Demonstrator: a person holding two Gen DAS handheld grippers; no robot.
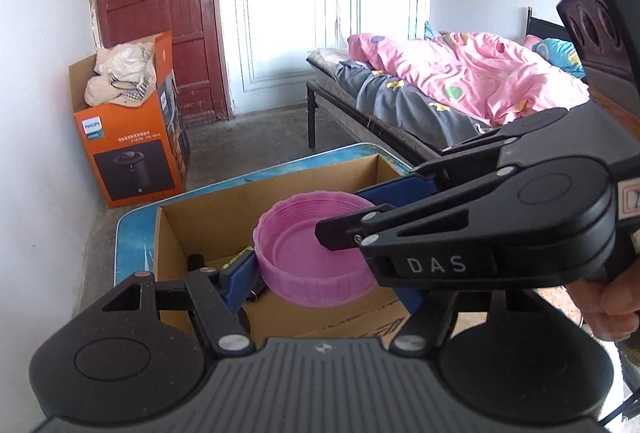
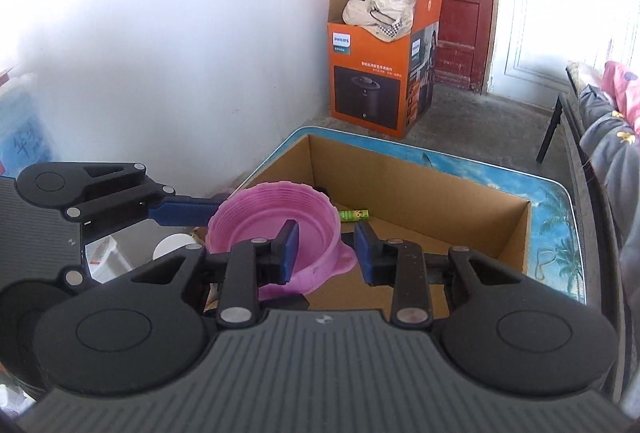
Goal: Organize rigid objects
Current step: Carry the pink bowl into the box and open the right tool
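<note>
The pink lid hangs open side up above the cardboard box on the table, gripped across its width by the left gripper, whose blue fingers press its opposite sides. The right gripper straddles the lid's near wall (one finger inside the rim, one outside), its fingers parted and not pinching. A green item lies in the box beyond the lid.

Legible markings:
- "PHILIPS", white on a blue-green patch, on the orange appliance carton far beyond the jaws; the line of characters beneath is too small to read.
- "DAS", pale letters on the right gripper body.
</note>
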